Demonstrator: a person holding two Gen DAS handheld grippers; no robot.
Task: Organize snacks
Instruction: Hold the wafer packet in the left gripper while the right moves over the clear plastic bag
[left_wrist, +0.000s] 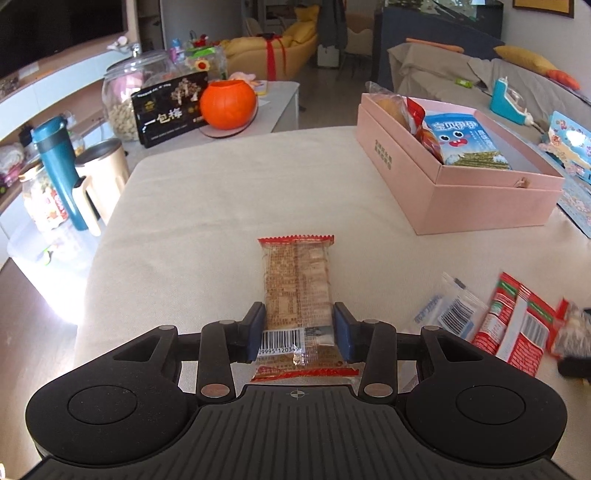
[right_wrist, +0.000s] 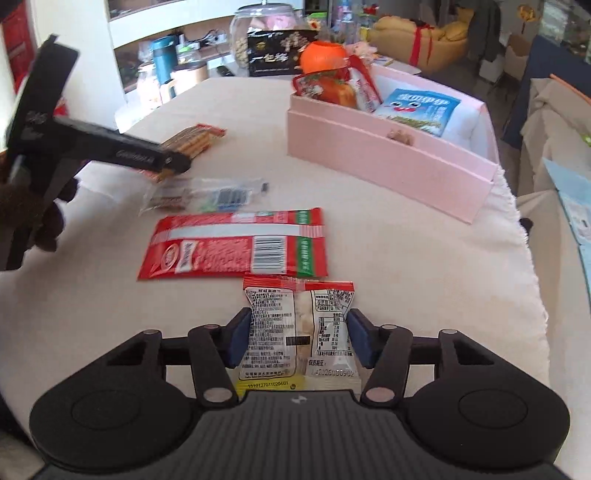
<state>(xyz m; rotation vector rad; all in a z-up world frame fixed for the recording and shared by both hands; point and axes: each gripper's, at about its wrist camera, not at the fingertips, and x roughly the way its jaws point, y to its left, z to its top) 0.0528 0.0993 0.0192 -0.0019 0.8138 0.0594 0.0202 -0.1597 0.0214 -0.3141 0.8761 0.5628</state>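
My left gripper (left_wrist: 299, 328) is shut on a clear red-edged cracker packet (left_wrist: 295, 280) that lies on the beige table; the packet also shows in the right wrist view (right_wrist: 195, 140) under the left gripper's arm. My right gripper (right_wrist: 295, 338) is shut on a white snack packet with red trim (right_wrist: 295, 325) near the table's front. An open pink box (left_wrist: 461, 192) at the right back holds a blue snack bag (left_wrist: 465, 142) and red packets; it also shows in the right wrist view (right_wrist: 388, 162). A flat red packet (right_wrist: 236, 245) and a clear packet (right_wrist: 207, 195) lie loose.
Behind the table stand an orange pumpkin (left_wrist: 228, 105), a black box (left_wrist: 171, 109), a glass jar (left_wrist: 127, 96), a teal bottle (left_wrist: 59, 166) and a beige kettle (left_wrist: 103, 173). The table's right edge (right_wrist: 532, 266) drops off beside blue papers. A sofa is at the far right.
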